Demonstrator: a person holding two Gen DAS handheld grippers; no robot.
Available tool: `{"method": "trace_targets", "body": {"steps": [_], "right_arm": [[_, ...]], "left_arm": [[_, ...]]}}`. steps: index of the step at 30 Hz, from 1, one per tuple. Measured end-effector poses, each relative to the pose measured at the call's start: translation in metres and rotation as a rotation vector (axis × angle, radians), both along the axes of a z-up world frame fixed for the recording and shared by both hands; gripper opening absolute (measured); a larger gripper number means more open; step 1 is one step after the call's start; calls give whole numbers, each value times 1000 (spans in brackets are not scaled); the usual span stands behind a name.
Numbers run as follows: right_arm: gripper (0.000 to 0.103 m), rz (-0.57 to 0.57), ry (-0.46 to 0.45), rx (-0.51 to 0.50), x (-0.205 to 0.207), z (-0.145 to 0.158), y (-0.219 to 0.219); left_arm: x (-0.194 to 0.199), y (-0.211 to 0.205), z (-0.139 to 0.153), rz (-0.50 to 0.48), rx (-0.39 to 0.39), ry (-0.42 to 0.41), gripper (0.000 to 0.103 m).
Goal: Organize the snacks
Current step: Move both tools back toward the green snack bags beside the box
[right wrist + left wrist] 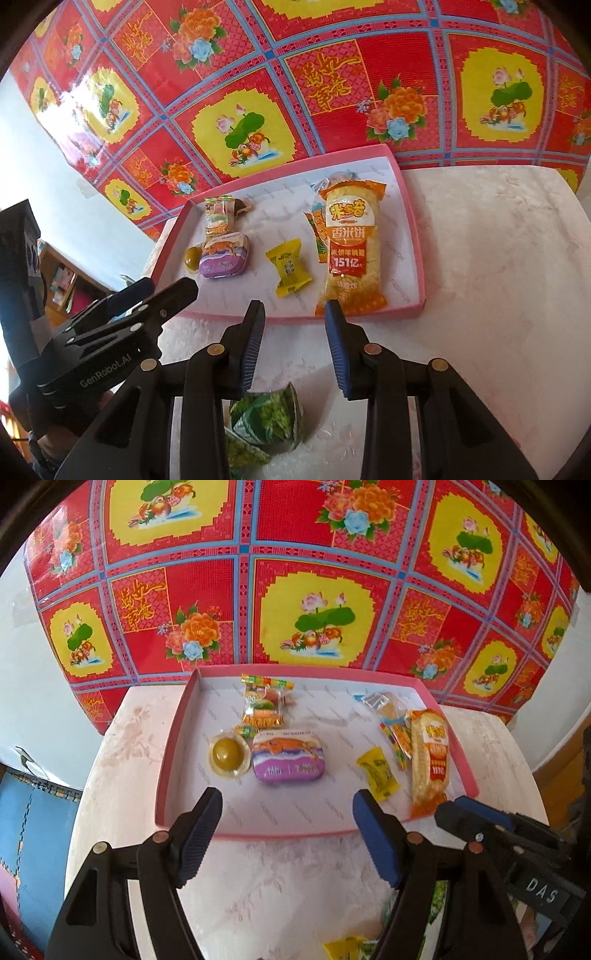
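Left wrist view: left tool (288, 805) spread wide, nothing btwn its fingers, hovering over near edge of pink tray (173, 738) on the tabletop (280, 871). In tray just ahead: purple tin (288, 755), w/ jelly cup (228, 757) touching-close at its left; orange-wrapped candy (263, 705) farther back. Ahead-right: yellow candy (377, 773) and rice cracker pack (430, 757). Right tool (476, 812) pokes in at right. Right wrist view: right tool (295, 314) also spread, empty, at tray's near rim (236, 317); rice cracker pack (349, 251) just ahead-right, yellow candy (289, 271) straight ahead, purple tin (225, 256) ahead-left. Green snack packet (264, 421) lies on tabletop under the tool, outside tray.
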State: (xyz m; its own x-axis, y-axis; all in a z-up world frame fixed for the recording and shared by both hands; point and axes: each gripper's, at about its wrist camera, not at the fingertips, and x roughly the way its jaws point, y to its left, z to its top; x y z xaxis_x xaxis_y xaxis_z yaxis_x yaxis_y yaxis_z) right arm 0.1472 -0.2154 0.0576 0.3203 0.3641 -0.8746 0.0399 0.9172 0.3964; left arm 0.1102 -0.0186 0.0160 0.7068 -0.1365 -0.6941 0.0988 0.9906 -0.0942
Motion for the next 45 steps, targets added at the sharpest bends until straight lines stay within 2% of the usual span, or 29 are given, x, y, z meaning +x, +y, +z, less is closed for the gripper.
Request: {"method": "trace_targets", "body": {"steps": [23, 33, 45], "right_arm": [[35, -16, -5, -12, -48, 17, -14], [35, -33, 12, -27, -66, 19, -19], [35, -62, 20, -23, -86, 20, -31]], "left_arm": [[-56, -4, -3, -32, 10, 39, 77], [-83, -17, -10, -87, 19, 49, 77], [-109, -41, -17, -169, 66, 57, 77]]}}
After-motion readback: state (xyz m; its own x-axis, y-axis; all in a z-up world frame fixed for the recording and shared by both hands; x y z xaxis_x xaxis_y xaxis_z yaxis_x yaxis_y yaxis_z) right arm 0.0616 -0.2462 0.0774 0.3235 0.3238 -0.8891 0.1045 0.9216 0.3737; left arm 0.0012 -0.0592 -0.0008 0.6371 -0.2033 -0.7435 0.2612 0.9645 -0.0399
